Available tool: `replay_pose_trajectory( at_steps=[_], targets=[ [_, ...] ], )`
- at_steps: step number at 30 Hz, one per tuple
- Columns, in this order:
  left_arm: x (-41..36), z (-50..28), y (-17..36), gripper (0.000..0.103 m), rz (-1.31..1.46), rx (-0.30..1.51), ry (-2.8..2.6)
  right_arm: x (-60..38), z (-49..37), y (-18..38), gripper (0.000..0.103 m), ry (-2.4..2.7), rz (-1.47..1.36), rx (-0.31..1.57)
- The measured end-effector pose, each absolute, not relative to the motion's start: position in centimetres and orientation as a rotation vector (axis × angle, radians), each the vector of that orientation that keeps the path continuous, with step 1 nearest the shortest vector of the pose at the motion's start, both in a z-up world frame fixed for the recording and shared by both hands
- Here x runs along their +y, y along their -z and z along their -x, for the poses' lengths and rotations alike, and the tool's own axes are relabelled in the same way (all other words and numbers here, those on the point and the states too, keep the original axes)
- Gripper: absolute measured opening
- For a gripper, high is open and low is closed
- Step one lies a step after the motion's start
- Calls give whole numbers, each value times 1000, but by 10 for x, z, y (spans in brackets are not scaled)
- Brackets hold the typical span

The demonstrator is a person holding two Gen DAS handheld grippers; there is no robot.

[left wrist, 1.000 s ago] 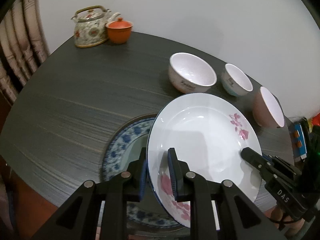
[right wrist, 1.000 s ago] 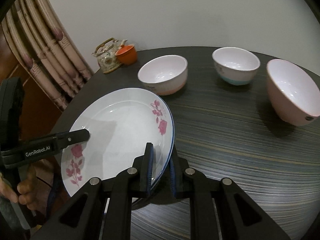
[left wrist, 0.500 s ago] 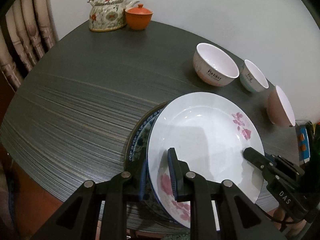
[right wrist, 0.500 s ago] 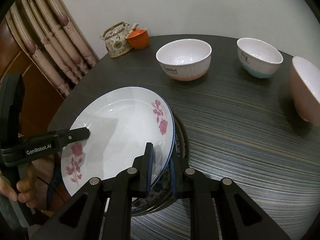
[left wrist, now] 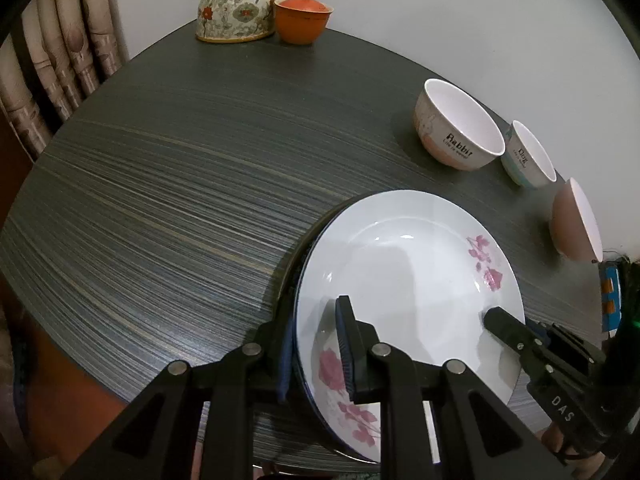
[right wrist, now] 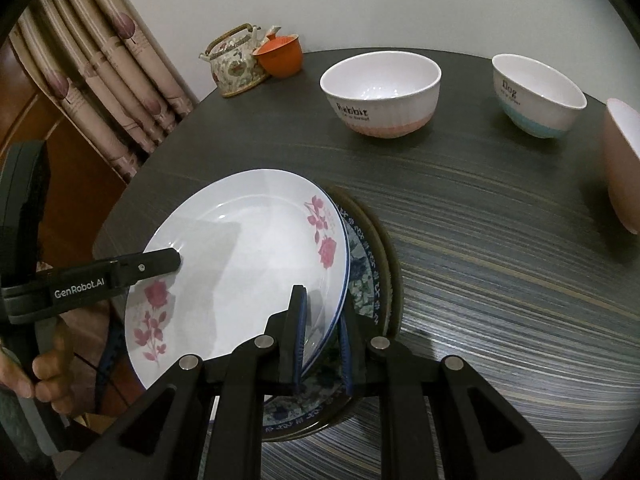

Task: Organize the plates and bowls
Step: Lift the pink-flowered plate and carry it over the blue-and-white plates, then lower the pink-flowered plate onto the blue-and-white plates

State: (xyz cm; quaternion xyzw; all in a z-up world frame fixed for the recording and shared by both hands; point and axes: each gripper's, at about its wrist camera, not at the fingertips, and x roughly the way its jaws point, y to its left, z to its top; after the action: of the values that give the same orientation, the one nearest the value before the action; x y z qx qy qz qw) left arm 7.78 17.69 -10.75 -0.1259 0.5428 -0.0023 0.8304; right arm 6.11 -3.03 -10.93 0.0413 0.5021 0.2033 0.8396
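- The left tool (left wrist: 316, 344) is closed down narrow on the near-left rim of the white plate with pink flowers (left wrist: 408, 280); one blue-padded finger lies on the plate's upper face, the other goes under the rim.
- The right tool (right wrist: 322, 340) grips the same plate at its opposite rim, its fingers drawn close together with the blue-lined edge between them.
- In the right wrist view the left tool's top finger, lettered "GenRobot.AI", reaches over the plate's far side, and a hand (right wrist: 36, 376) holds its grip at the left edge of the picture.
- The white plate sits over a blue-patterned plate (right wrist: 362, 264), which shows as a crescent along one side and below the right tool. A darker rim shows outside that crescent. I cannot tell whether the white plate already rests fully on it or is just above.
- Both plates are at the near edge of the dark striped bench (left wrist: 180, 168).
- Farther back stand three bowls in a row: the "Rabbit" bowl (right wrist: 382, 96), the "Dog" bowl (right wrist: 536, 96) and a pink bowl (left wrist: 576, 220), each apart from the plates.
- At the far corner, a flowered teapot (left wrist: 236, 8) touches an orange lidded cup (left wrist: 304, 18), beside a curtain (right wrist: 104, 80).
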Motion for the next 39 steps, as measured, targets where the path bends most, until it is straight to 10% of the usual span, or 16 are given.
replay_pose_trajectory(
  at_steps=[39],
  targets=[
    [153,-74,111,23,75,1097,-88,-12,-66,110,29,-309,13,1112]
  ],
)
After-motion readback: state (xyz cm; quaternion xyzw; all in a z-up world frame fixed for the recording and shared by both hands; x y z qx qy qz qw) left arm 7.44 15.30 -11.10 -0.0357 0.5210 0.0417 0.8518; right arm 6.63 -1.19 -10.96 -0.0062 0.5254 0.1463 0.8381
